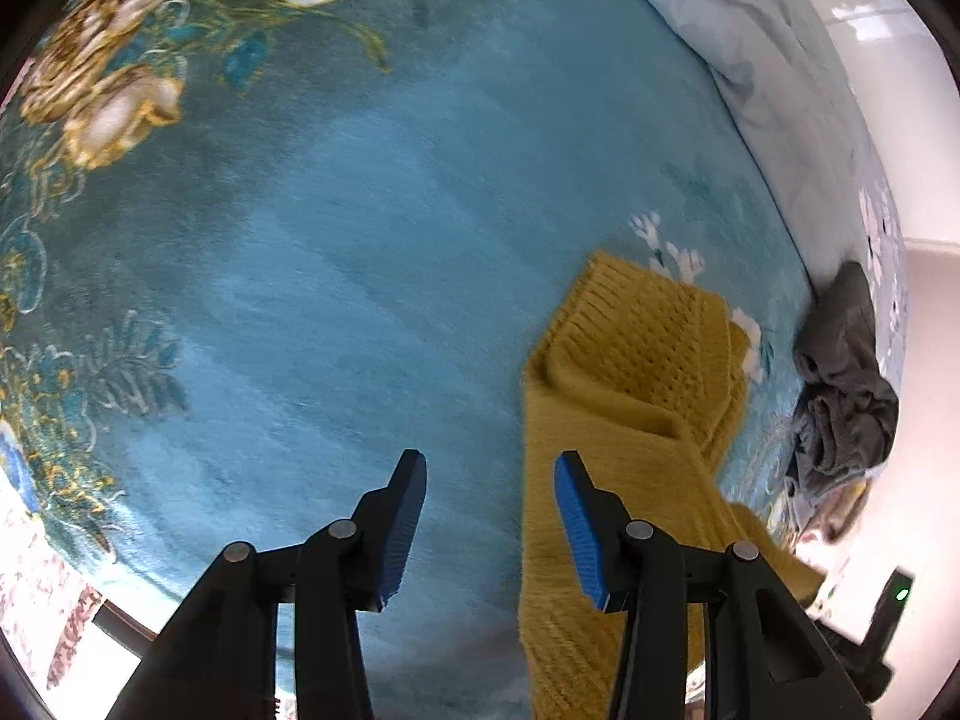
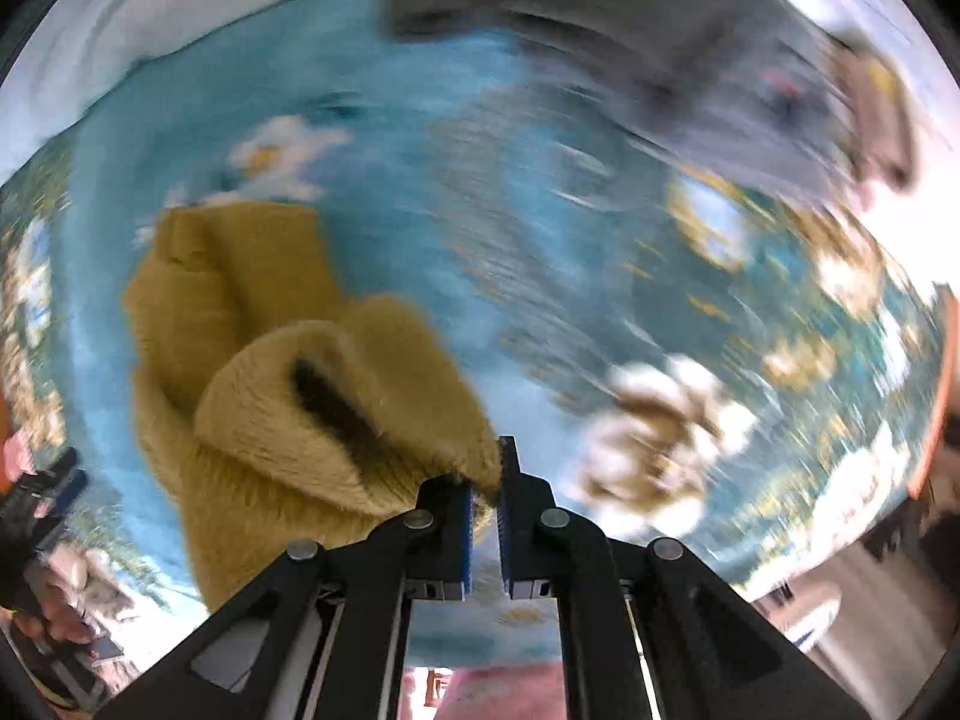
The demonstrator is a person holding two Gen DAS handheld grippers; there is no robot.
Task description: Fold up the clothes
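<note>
Left hand-held gripper [image 1: 491, 525]: jaws spread wide, holding nothing, poised above the teal floral bedspread [image 1: 336, 252].

Yellow knit garment [image 1: 624, 396]: lies partly folded on the bedspread, ahead and to the right of the left hand-held gripper, passing under its right finger.

Right hand-held gripper [image 2: 485, 501]: jaws drawn narrow, pinching an edge of the yellow knit garment [image 2: 288, 396], which bunches ahead and to its left. View blurred.

Grey garment [image 1: 840, 384]: crumpled, far right, apart from the yellow one.

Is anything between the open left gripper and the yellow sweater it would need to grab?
Nothing visible. The left gripper hangs open over bare blue bedspread, with the yellow sweater right beside its right finger.
</note>
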